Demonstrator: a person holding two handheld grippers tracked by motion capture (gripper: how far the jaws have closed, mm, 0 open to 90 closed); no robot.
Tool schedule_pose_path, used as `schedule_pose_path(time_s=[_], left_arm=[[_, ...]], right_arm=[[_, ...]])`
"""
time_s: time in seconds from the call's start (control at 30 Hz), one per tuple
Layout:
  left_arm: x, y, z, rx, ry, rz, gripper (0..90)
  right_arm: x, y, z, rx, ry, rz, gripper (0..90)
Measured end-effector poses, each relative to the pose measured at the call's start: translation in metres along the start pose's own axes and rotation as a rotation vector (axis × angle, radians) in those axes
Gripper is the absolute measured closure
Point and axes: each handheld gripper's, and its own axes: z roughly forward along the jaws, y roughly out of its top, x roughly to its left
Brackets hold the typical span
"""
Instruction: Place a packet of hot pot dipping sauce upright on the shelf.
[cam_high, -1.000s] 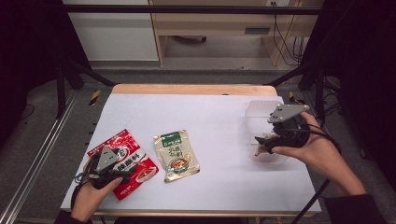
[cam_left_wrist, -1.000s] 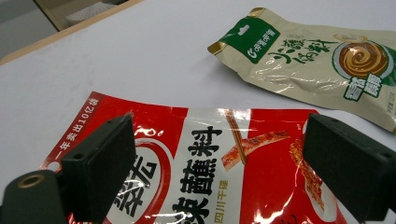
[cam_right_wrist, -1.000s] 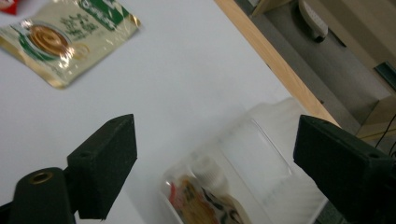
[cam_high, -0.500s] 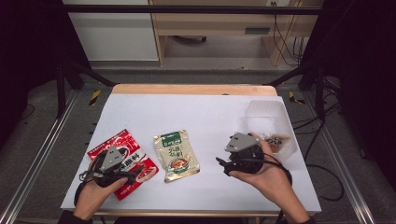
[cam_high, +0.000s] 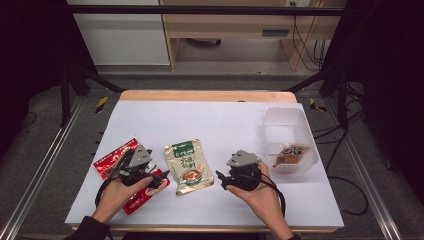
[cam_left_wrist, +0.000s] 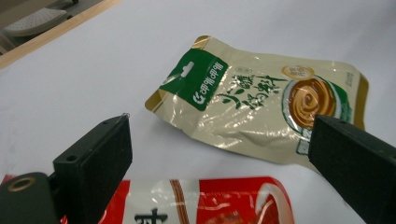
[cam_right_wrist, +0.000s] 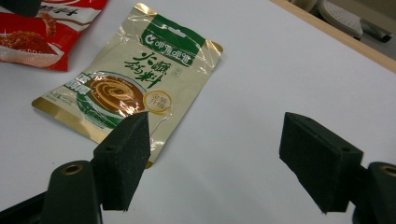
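A cream and green sauce pouch (cam_high: 187, 166) lies flat on the white table, between my two grippers. My left gripper (cam_high: 162, 179) hovers over the corner of a red pouch (cam_high: 116, 162) and points right at the cream pouch. In the left gripper view its jaws stand wide open (cam_left_wrist: 219, 149), with the cream pouch (cam_left_wrist: 252, 102) just ahead. My right gripper (cam_high: 222, 179) sits low to the right of the cream pouch and points left. Its jaws (cam_right_wrist: 217, 154) have just been closing a little but remain open with nothing between them; the pouch (cam_right_wrist: 130, 88) lies beside the left fingertip (cam_right_wrist: 126, 154).
A clear plastic box (cam_high: 280, 120) stands at the right edge of the table with a brown snack packet (cam_high: 292, 154) inside. The table's wooden far edge (cam_high: 205, 95) runs across the back. The red pouch (cam_right_wrist: 46, 32) lies beyond the cream one in the right gripper view.
My right gripper has come from over the clear box, moving left and down to the table beside the cream pouch. My left gripper has shifted right toward the pouch.
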Motion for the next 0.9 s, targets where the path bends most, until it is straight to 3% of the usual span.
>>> schedule_pose_path(time_s=[0.13, 0.33, 0.43, 0.7, 0.9], left_arm=[[0.010, 0.009, 0.014, 0.016, 0.002, 0.000, 6.6], [0.028, 0.016, 0.031, 0.023, 0.008, -0.040, 7.0], [0.036, 0.015, 0.038, 0.031, 0.006, -0.071, 7.1], [0.037, 0.012, 0.043, 0.062, -0.004, -0.079, 6.8], [0.033, 0.010, 0.049, 0.097, -0.020, -0.070, 6.8]], right_arm=[[0.004, -0.011, 0.006, 0.014, 0.003, 0.004, 24.9], [0.006, -0.022, 0.008, 0.031, -0.017, 0.016, 24.9], [0.006, -0.025, 0.005, 0.014, -0.029, 0.029, 24.9], [0.004, -0.029, 0.009, 0.031, -0.037, 0.005, 24.9], [0.003, -0.032, 0.009, 0.030, -0.035, 0.023, 24.9]])
